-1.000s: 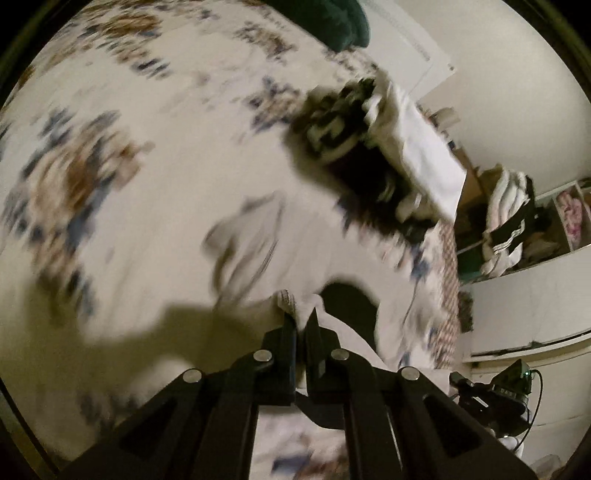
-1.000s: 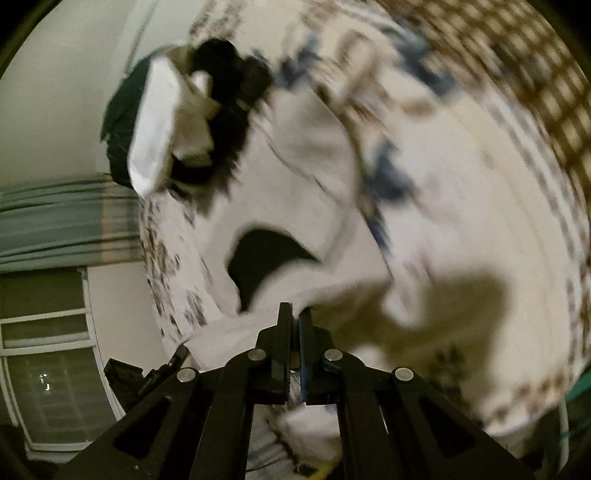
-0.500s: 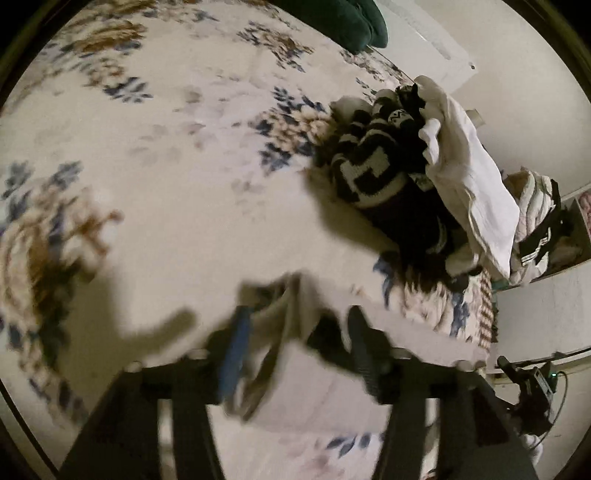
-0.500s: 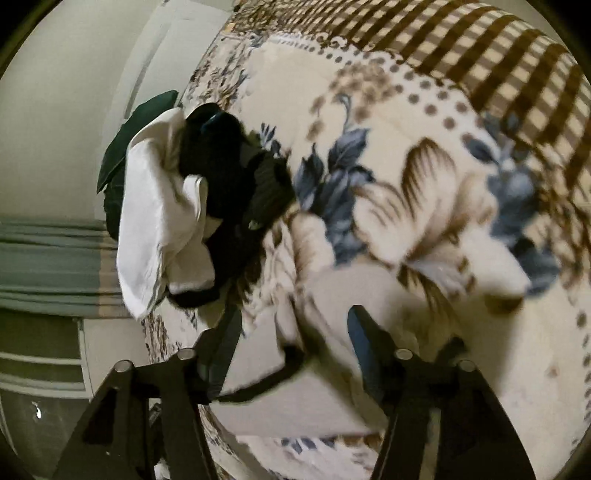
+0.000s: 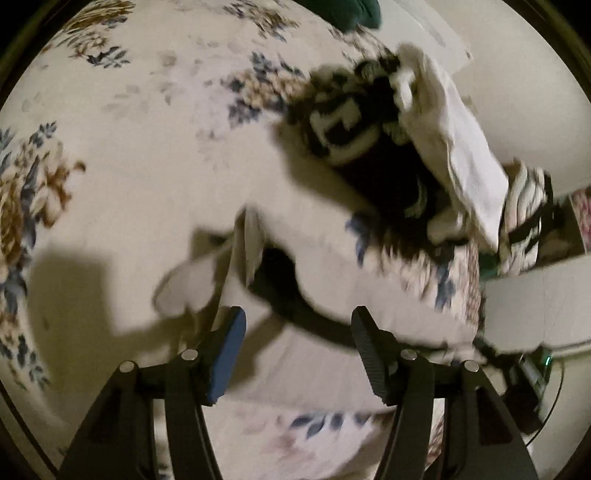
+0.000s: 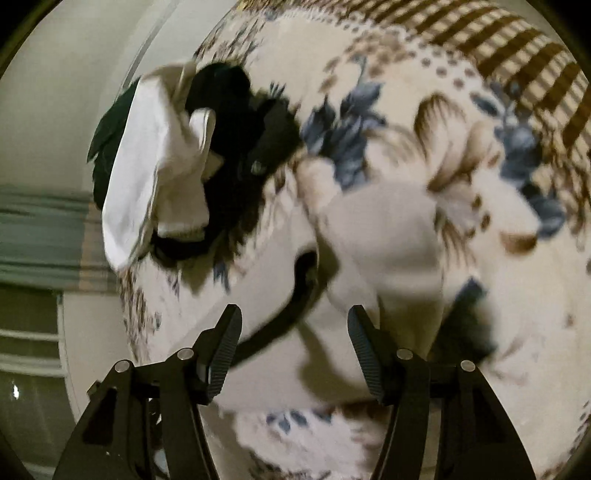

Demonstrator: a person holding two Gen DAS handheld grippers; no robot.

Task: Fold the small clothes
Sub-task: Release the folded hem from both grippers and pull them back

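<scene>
A small white garment with a black neck trim [image 5: 317, 295] lies on the floral bedspread [image 5: 147, 147], just ahead of my left gripper [image 5: 297, 332], which is open and empty. The same garment shows in the right wrist view [image 6: 388, 236], with one part bunched up. My right gripper [image 6: 293, 328] is open and empty just before it. Both views are blurred.
A pile of clothes, black-and-white patterned [image 5: 343, 122] with a white piece [image 5: 461, 147] on top, lies farther back on the bed; it also shows in the right wrist view [image 6: 177, 166]. A dark green pillow [image 5: 343, 14] is at the head. Shelves with clothes [image 5: 528, 221] stand beyond the bed's edge.
Both grippers were shut on the white garment a second ago. They have opened and let it drop onto the bed, then drawn back a little.
</scene>
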